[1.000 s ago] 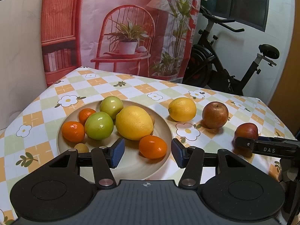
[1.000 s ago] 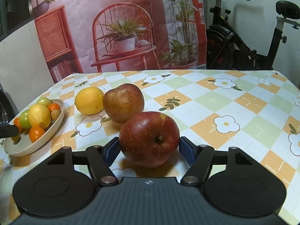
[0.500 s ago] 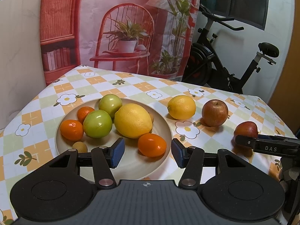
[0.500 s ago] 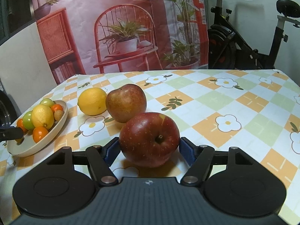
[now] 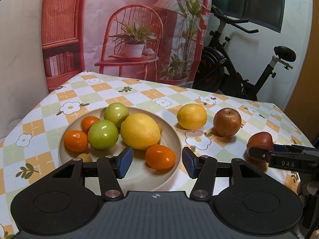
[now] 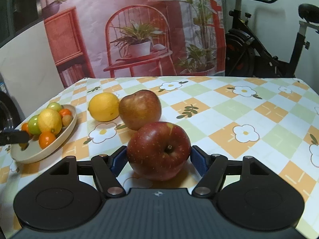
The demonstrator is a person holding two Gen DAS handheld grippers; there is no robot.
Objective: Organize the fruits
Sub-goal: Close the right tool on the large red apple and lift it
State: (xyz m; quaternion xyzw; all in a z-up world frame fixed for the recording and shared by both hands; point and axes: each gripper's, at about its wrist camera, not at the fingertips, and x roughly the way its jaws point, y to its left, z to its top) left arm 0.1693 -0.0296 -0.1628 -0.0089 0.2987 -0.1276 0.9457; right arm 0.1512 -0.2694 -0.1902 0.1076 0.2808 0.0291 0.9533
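Note:
A beige plate holds a big lemon, two green fruits, several small oranges and a small brownish fruit. My left gripper is open and empty over the plate's near rim, beside an orange. My right gripper is shut on a dark red apple, held just above the tablecloth; that apple also shows in the left wrist view. A second lemon and a red-brown apple lie on the cloth between the plate and the held apple.
The table has a checked flower-print cloth. Its far edge meets a printed backdrop with a red chair. An exercise bike stands behind the table's right corner. The table's right edge is close to the right gripper.
The right gripper has lifted the dark red apple slightly off the cloth. The left gripper has drawn back and risen a little; its jaws stay open.

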